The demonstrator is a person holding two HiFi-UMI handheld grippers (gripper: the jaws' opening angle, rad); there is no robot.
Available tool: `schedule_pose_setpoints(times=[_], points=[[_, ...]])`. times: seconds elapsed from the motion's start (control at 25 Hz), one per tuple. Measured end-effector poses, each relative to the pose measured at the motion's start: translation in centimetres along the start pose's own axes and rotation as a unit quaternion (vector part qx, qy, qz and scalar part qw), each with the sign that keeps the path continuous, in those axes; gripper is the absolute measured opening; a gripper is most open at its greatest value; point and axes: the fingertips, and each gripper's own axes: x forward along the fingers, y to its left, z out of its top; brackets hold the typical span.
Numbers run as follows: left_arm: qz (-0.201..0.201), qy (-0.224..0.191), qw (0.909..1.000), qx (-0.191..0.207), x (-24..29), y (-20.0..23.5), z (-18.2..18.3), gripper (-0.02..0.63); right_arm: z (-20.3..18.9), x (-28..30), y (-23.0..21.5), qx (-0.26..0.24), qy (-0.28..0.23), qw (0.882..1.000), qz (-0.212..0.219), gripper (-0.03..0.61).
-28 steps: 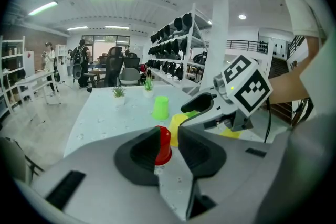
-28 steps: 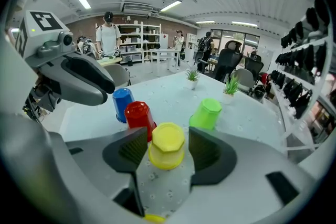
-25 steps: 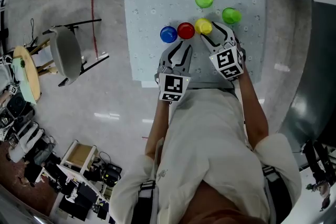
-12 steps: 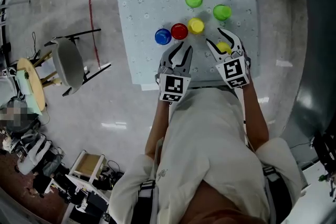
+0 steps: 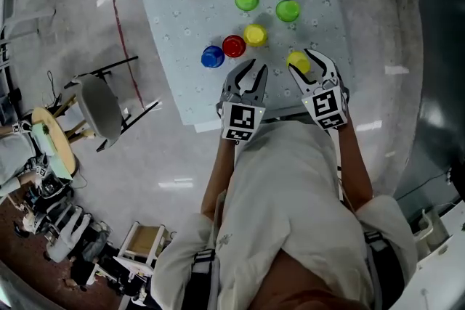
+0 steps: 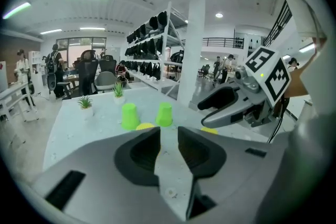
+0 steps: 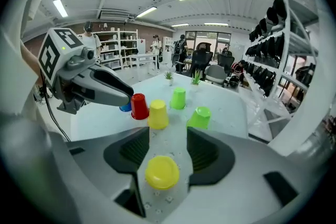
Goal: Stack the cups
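Head view: five inverted cups (image 5: 255, 34) are set on the bench (image 5: 189, 11), a sixth, the near yellow cup (image 5: 297, 60), between the right tool's (image 5: 309, 63) jaws; left gripper view: the left tool (image 6: 169, 132) is spread, empty; right gripper view: jaws are spread around that cup.

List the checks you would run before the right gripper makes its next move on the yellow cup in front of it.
1. Near yellow cup sits between the right gripper jaws: ok.
2. Jaws shut on that cup: not ok; they stand apart, with a gap on one side.
3. Cup stands upside down on the table: ok.
4. Cup touches either jaw: cannot tell.
5. Far yellow cup, a likely base, has nothing on top: ok; the red cup stands close beside it.
6. Left gripper is empty with jaws apart, short of the cups: ok.
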Motion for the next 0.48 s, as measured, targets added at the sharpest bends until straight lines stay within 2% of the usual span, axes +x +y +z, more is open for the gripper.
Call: schedule_pose_setpoints(times=[0.48], points=[[-0.054,0.015,0.9982,0.024,2.8,-3.5,0.0,0.11,-4.4,-0.5,0.1,0.04,0.026,0.999,0.004,0.239]])
